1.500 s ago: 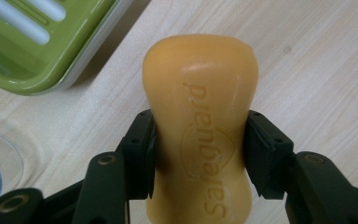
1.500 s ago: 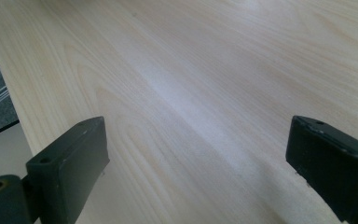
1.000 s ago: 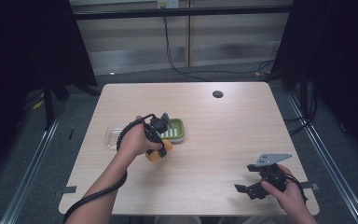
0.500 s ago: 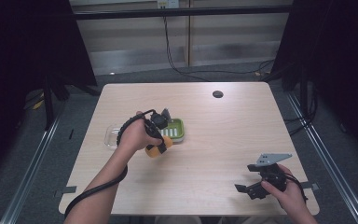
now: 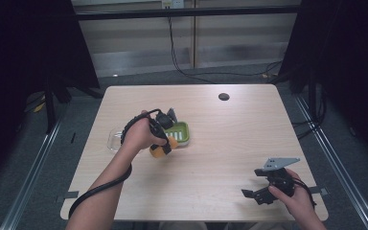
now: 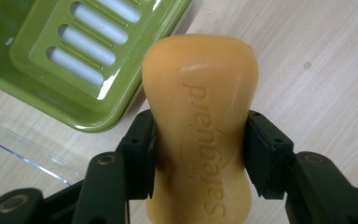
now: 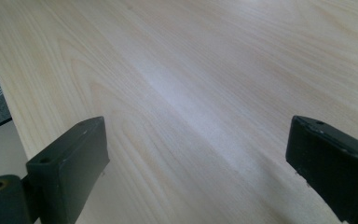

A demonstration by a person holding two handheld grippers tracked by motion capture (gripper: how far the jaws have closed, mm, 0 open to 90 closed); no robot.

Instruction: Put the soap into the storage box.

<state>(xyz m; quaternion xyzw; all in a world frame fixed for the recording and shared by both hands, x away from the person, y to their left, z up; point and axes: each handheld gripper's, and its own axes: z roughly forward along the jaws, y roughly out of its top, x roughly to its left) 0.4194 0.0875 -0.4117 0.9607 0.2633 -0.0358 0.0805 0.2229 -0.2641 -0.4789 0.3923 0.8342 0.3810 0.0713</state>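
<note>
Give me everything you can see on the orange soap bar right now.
The orange soap bar is a smooth, waxy-looking block with a narrowed waist and an embossed brand mark on its face. The left hand-held gripper is shut on it, jaws pressing both sides at the waist. It sits over the wooden table, just beside the rim of the green slotted soap dish, not inside it.

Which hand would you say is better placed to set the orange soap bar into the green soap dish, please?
Left. The left tool is shut on the soap bar, right beside the green soap dish. The right tool hangs open over bare table, near the front edge.
</note>
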